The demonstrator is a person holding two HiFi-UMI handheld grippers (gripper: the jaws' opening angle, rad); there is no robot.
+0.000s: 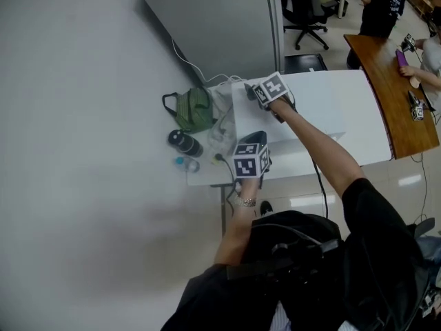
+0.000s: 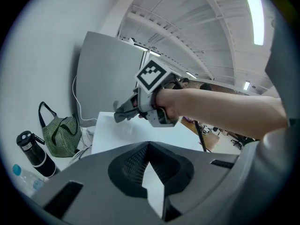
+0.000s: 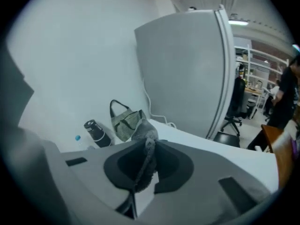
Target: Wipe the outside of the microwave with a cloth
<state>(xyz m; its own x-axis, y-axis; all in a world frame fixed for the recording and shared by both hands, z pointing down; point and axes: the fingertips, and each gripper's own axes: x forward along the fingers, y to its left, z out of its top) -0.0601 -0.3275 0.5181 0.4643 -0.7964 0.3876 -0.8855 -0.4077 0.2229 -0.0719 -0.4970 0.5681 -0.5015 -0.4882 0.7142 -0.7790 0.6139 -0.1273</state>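
The white microwave (image 1: pixel 310 116) stands on a white table, and I see its flat top from above. My right gripper (image 1: pixel 250 90) is over the top's back left corner, shut on a grey cloth (image 1: pixel 247 88). In the right gripper view the cloth (image 3: pixel 146 146) hangs pinched between the jaws, and its bunched end sticks out in front. My left gripper (image 1: pixel 253 138) hovers at the microwave's front left with its jaws together and nothing in them. The left gripper view looks across the white top (image 2: pixel 117 137) at the right gripper (image 2: pixel 123 115) and its cloth.
Left of the microwave are a green striped bag (image 1: pixel 193 109), a black bottle (image 1: pixel 185 143), a clear bottle with a blue cap (image 1: pixel 186 164) and white cables (image 1: pixel 220 119). A grey partition (image 1: pixel 213 19) stands behind. A wooden desk (image 1: pixel 396 102) with people is at the right.
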